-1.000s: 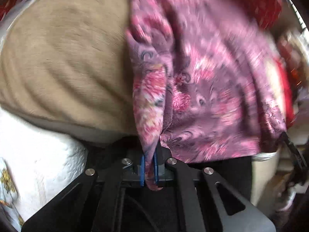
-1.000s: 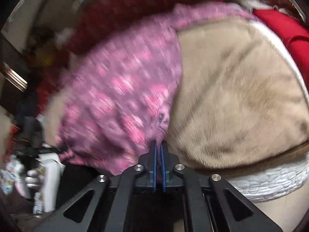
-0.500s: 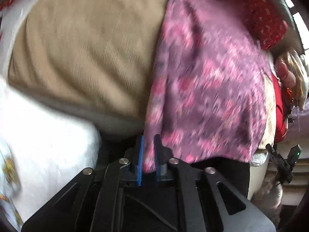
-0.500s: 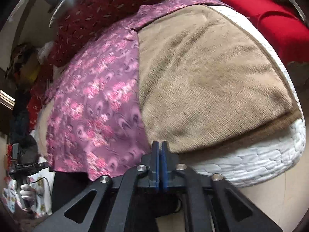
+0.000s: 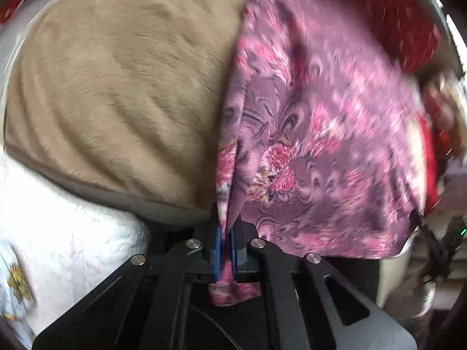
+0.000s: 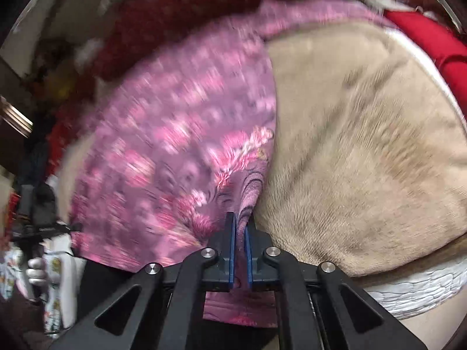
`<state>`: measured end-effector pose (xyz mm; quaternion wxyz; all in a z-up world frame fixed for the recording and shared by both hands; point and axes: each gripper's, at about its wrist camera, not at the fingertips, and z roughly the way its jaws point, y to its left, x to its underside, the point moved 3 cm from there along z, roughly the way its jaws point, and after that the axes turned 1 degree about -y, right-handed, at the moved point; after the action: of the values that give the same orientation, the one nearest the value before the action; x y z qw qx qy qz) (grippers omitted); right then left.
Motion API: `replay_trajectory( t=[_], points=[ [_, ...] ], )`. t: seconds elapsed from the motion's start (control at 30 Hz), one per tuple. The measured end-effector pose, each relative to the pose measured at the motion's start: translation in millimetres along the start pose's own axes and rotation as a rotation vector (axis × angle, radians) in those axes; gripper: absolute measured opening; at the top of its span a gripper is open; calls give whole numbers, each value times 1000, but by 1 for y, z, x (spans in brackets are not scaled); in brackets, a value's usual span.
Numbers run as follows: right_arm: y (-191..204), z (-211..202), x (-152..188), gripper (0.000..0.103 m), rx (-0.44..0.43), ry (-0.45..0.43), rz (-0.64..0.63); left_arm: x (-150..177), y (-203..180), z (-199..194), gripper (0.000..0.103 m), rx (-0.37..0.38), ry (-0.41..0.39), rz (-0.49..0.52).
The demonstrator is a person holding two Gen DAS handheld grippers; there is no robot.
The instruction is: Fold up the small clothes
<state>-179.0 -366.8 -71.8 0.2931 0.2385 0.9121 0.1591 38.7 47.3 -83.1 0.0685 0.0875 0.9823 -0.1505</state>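
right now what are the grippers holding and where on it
Both hold the purple cloth: left gripper and right gripper each pinch an edge of it.

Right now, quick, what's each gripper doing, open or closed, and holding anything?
Left gripper: jaws closed on an edge of the purple floral garment.
Right gripper: jaws closed on another edge of the same garment.

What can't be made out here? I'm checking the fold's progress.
- Left wrist view: the pink floral garment's far edge is smeared by motion blur.
- Right wrist view: its pattern is blurred; which part the right hand-held gripper pinches is unclear.
- Both views: the garment type and the fold count are unreadable; the tan blanket's edges are cut off.
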Motion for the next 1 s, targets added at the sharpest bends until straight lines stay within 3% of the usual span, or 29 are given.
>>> replay_trajectory(
  t=[0.1, 0.2, 0.23, 0.3, 0.4, 0.47, 0.53, 0.6, 0.67, 0.73, 0.8, 0.87, 0.93, 1.0],
  points=[
    [-17, -23, -4, 4, 7, -68, 30, 3, 20, 8, 4, -5, 31, -52],
    [-37, -4, 4, 3, 47, 6, 70, 10, 33, 29, 3, -59, 91, -81],
    [-39, 6, 8, 3, 60, 46, 78, 10, 34, 27, 3, -45, 88, -76],
    [-39, 16, 11, 9, 77, 92, 92, 9, 33, 14, 3, -4, 47, -64],
    [-32, -2, -11, 10, 105, 11, 99, -13, 8, -30, 3, 18, -110, 4],
    [-18, -12, -39, 14, 53, -67, 74, -33, -15, -39, 7, -19, -171, 72],
    [-3, -10, -62, 25, 30, -105, 43, -51, -42, -39, 24, -64, -212, 141],
    [16, 5, -86, 28, 14, -133, 6, -72, -61, -25, 40, -122, -236, 175],
    [26, 28, -100, 28, 30, -141, -34, -77, -57, -13, 41, -165, -234, 188],
    [26, 57, -100, 28, 65, -97, -60, -88, -61, 27, 41, -220, -168, 176],
    [11, 94, -94, 25, 119, 40, -64, -93, -64, 46, 41, -261, -119, 167],
    [7, 87, -107, 25, 53, -3, -43, -94, -70, 43, 41, -266, -156, 204],
    [-14, 63, -130, 28, 13, -75, 34, -95, -73, 40, 42, -239, -143, 237],
    [-60, 30, -163, 46, 19, -197, 160, -98, -73, 37, 42, -207, -135, 235]
  ],
)
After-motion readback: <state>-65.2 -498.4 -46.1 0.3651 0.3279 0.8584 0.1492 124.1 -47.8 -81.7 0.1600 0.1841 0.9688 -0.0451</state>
